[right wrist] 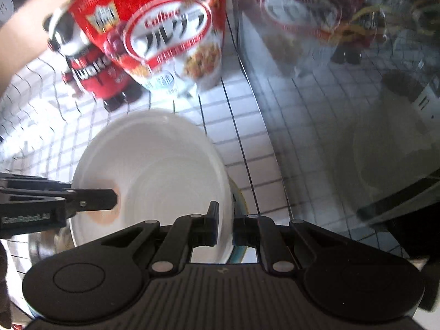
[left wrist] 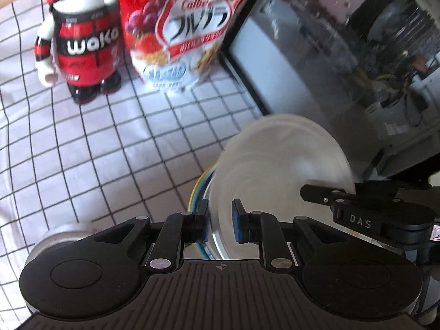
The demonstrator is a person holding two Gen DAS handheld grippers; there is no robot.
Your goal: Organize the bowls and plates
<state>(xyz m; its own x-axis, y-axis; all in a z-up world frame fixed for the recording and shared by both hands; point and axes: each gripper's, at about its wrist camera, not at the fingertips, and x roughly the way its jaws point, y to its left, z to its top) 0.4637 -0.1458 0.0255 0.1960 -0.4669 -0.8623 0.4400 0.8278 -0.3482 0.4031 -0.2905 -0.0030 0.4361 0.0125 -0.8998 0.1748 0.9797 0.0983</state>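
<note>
On the grid-patterned tablecloth (left wrist: 110,143), near the cameras, a white bowl (right wrist: 165,176) sits tilted above a second dish with a yellow and blue rim (left wrist: 195,189). The left gripper (left wrist: 220,224) clasps the bowl's left rim between its blue pads, and the right gripper (right wrist: 225,227) clamps the right rim. Farther off stand a red cereal bag (left wrist: 181,27) and, left of it, a red robot figure (left wrist: 82,41); a glossy dark appliance (left wrist: 343,55) stands to the right.
</note>
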